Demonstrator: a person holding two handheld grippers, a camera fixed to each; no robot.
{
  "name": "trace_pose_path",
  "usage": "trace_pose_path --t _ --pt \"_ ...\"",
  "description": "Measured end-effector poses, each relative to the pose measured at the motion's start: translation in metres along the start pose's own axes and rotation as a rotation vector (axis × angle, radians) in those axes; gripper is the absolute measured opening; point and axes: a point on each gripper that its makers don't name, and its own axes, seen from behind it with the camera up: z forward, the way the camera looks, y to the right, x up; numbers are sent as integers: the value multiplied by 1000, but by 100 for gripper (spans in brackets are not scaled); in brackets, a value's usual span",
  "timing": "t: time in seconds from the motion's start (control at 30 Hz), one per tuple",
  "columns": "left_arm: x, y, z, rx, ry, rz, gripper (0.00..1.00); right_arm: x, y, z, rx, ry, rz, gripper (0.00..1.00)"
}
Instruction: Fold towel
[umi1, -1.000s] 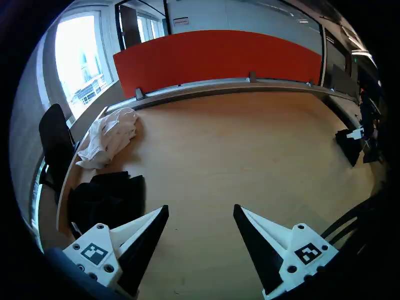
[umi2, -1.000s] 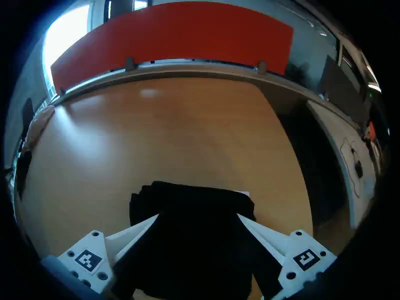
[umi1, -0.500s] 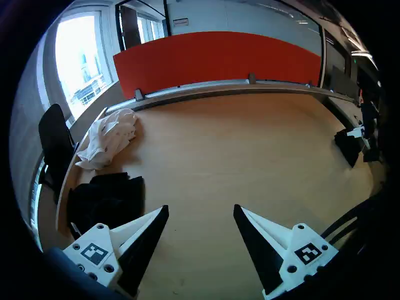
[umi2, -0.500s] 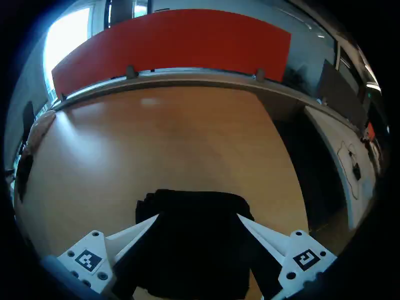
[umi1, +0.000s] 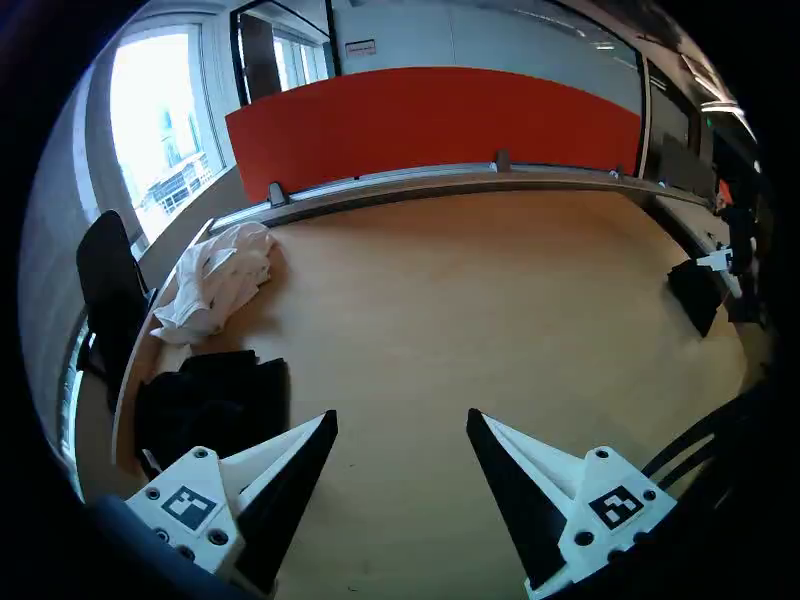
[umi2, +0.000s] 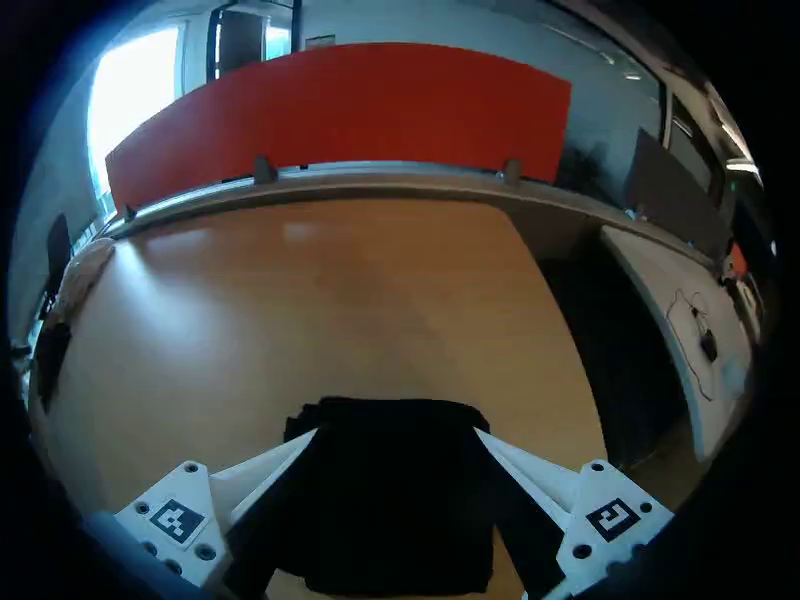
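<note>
Left gripper (umi1: 400, 440) gaping wide, empty, above bare table (umi1: 450, 300), right gripper (umi2: 395, 445) spread wide astride folded black towel (umi2: 395, 490), towel near table's right edge, open wood ahead to red divider (umi2: 340, 100)

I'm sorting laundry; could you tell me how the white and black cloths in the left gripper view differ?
The white cloth is crumpled in a heap; the black cloth lies flatter, apparently folded. The white cloth sits farther off; the black cloth is nearer the left gripper. Both rest on the wooden table.
</note>
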Motion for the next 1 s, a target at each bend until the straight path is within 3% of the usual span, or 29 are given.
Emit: trace_pose_path --t 0.47,0.77,1.0 --pt "11 2 3 -12 21 0 96 24 0 -32 -46 154 66 100" --pt "16 3 5 -16 31 0 96 30 -1 -42 -84 207 70 100" --pt "21 1 7 -15 43 -3 96 54 -1 -56 -127 300 76 100"
